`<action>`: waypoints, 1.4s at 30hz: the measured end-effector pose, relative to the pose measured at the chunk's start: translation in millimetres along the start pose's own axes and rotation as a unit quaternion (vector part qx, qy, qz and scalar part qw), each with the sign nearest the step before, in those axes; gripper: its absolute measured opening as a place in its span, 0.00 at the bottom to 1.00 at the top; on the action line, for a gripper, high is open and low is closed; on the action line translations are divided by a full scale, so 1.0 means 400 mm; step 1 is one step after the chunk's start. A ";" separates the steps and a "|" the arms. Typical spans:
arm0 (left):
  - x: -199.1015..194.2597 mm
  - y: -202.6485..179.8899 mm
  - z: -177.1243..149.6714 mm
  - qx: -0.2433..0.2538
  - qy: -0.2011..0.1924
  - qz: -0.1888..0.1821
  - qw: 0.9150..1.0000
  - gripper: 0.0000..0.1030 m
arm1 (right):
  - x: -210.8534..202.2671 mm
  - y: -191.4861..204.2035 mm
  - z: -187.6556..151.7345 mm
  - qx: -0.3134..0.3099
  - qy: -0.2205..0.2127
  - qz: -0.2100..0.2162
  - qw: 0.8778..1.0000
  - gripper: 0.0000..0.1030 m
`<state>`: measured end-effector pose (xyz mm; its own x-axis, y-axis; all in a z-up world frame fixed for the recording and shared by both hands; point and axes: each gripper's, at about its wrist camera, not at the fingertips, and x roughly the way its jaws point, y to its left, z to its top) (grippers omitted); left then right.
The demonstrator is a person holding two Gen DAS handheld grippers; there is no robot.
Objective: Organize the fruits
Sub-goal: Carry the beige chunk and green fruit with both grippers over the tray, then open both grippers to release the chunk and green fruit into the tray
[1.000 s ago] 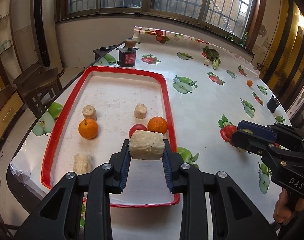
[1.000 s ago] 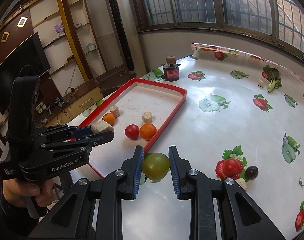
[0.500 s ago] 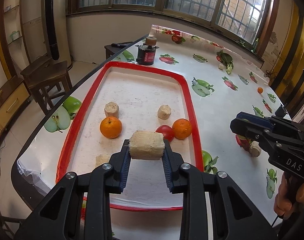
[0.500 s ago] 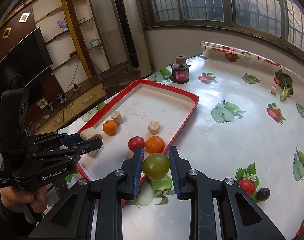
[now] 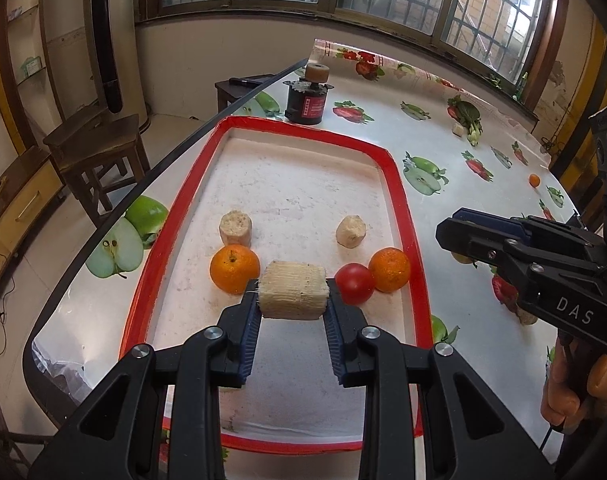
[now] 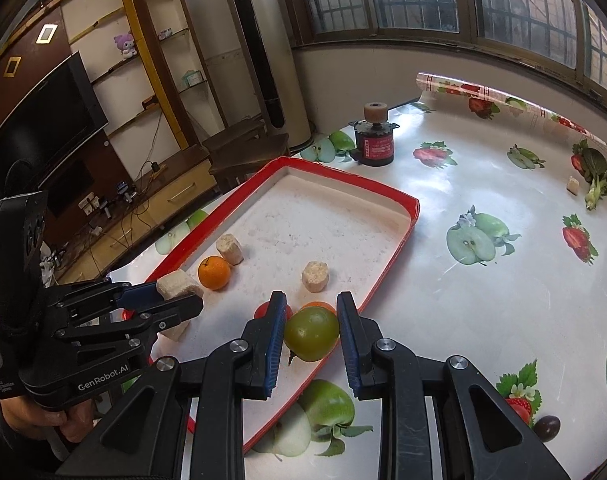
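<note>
Left gripper (image 5: 292, 312): jaws clamped on a pale ridged block (image 5: 293, 295), held above the red-rimmed tray (image 5: 399, 184). Right gripper (image 6: 310, 334): jaws clamped on a green fruit (image 6: 311, 333) over the tray's near rim. In the tray: two oranges (image 5: 234, 268), a tomato (image 5: 355, 283), pale chunks (image 5: 235, 227). The tray rests on the fruit-patterned counter (image 6: 503, 300).
</note>
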<state>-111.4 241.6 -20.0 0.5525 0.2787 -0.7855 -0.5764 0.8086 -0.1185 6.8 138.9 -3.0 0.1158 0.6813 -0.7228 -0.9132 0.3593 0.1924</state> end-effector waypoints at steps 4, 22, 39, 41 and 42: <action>0.023 -0.004 0.023 0.004 0.003 0.002 1.000 0.27 | 0.040 -0.012 0.024 0.003 0.007 0.002 1.000 0.26; 0.143 0.012 0.084 -0.005 0.036 0.017 0.999 0.27 | 0.226 -0.074 0.126 0.018 0.032 0.000 0.999 0.26; 0.197 0.011 0.115 -0.013 0.045 0.033 0.998 0.27 | 0.292 -0.093 0.098 0.023 0.056 0.004 0.998 0.29; 0.198 0.011 0.116 -0.013 0.046 0.037 0.998 0.27 | 0.293 -0.094 0.099 0.023 0.056 0.005 0.998 0.29; 0.197 0.012 0.116 -0.014 0.046 0.037 0.998 0.27 | 0.293 -0.096 0.099 0.025 0.056 0.006 0.998 0.30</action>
<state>-42.7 291.6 -54.4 0.4507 0.2866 -0.8454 -0.6309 0.7722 -0.0746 70.9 230.3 -68.7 0.0579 0.6112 -0.7894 -0.8934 0.3845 0.2322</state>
